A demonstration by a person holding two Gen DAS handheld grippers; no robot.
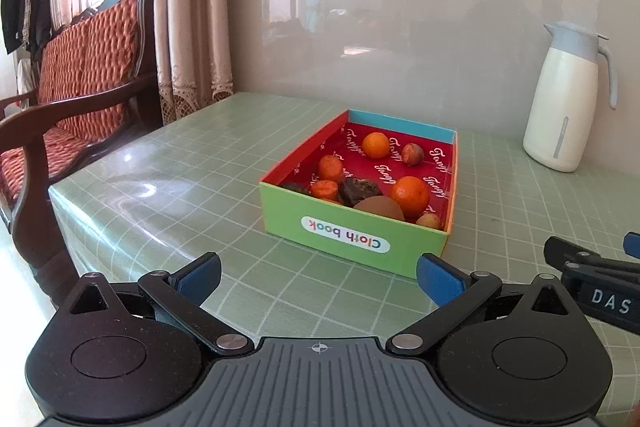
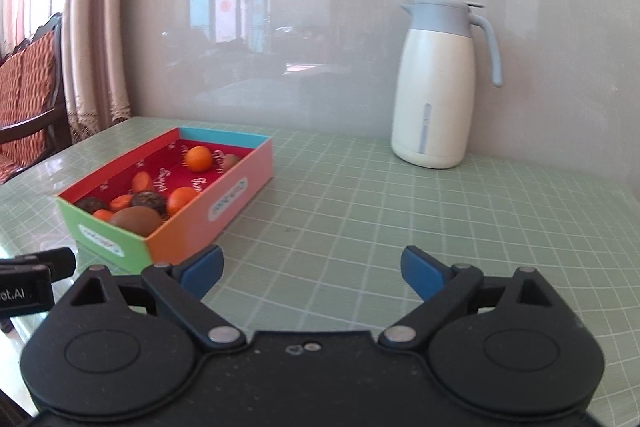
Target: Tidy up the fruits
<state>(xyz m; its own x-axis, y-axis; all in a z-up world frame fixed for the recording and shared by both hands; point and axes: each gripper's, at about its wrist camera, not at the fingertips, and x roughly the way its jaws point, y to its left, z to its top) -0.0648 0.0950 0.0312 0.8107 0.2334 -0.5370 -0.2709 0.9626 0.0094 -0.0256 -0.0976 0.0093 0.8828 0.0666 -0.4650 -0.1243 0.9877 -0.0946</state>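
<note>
**Both tools empty, fruit all sitting in the box**

Closest thing in view is the left tool (image 1: 318,277), blue fingers spread wide apart with nothing between them, hovering over the green checked worktop (image 1: 168,187). The right tool (image 2: 312,267) is the same: fingers apart, nothing held, just bare worktop in the gap.

The fruit's in a shallow cardboard box (image 1: 352,239) with a red lining and a "Cloth book" label on its green end. Inside: a few oranges, biggest one (image 1: 409,194) near the front, another (image 1: 376,145) at the back, plus a brown kiwi (image 2: 136,219) against the near wall and some dark lumpy pieces I can't identify. A white jug (image 2: 434,83) with a grey-blue lid stands well apart, by the wall.
</note>
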